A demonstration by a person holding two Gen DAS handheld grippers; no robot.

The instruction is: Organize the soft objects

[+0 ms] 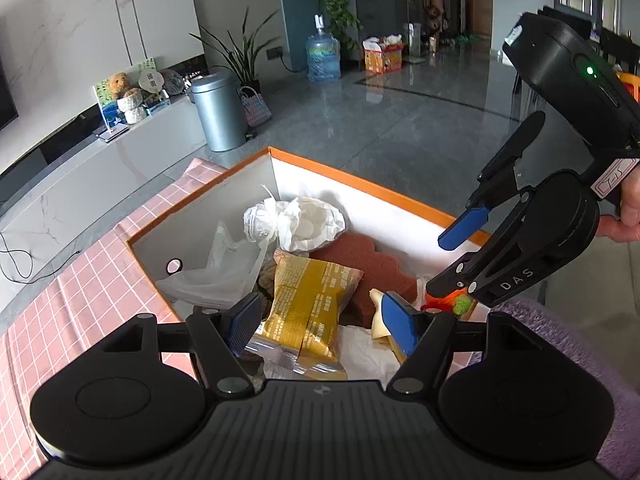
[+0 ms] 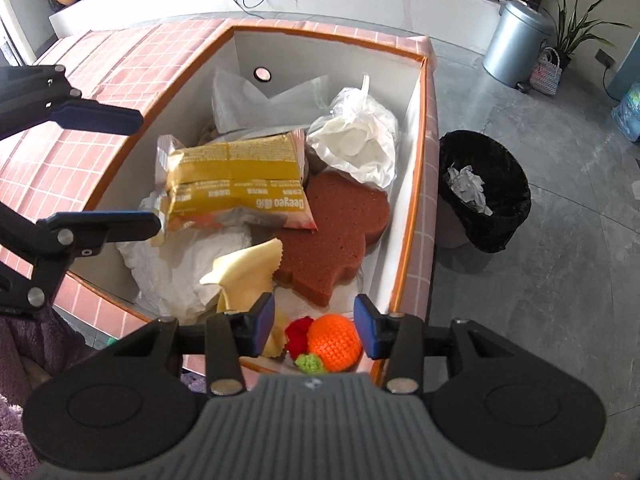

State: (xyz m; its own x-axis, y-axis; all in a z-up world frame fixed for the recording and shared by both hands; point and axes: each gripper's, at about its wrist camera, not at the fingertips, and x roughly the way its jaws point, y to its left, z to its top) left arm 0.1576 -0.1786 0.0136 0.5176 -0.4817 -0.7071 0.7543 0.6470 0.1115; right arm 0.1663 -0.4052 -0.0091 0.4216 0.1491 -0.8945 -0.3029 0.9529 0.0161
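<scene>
**Box nearly filled, both tongs empty above it**

The left gripper [image 1: 324, 322] is held spread, with nothing pinched; directly ahead of its fingers, inside the orange-rimmed box [image 1: 360, 184], one yellow snack packet [image 1: 312, 300] is seen lying on top of the pile. Beyond and left of the packet, one clear plastic bag [image 1: 224, 268] is slumped against the box wall. Further ahead, one crumpled white bag [image 1: 296, 220] is lodged near the far corner.

Moving rightward, one reddish-brown sponge [image 2: 332, 232] is laid flat ahead of the right gripper [image 2: 316, 330], with one pale yellow cloth [image 2: 244, 272] beside it to the left, over white paper. The right gripper is likewise spread and empty; just between and below its fingers one crocheted orange fruit [image 2: 334, 342] rests at the near end of the box.

The sorting is judged largely done: six soft items are counted inside. A purple fleecy fabric [image 1: 560, 344] is seen outside the box, beside the left gripper; whether it remains to be stowed cannot be told.
</scene>
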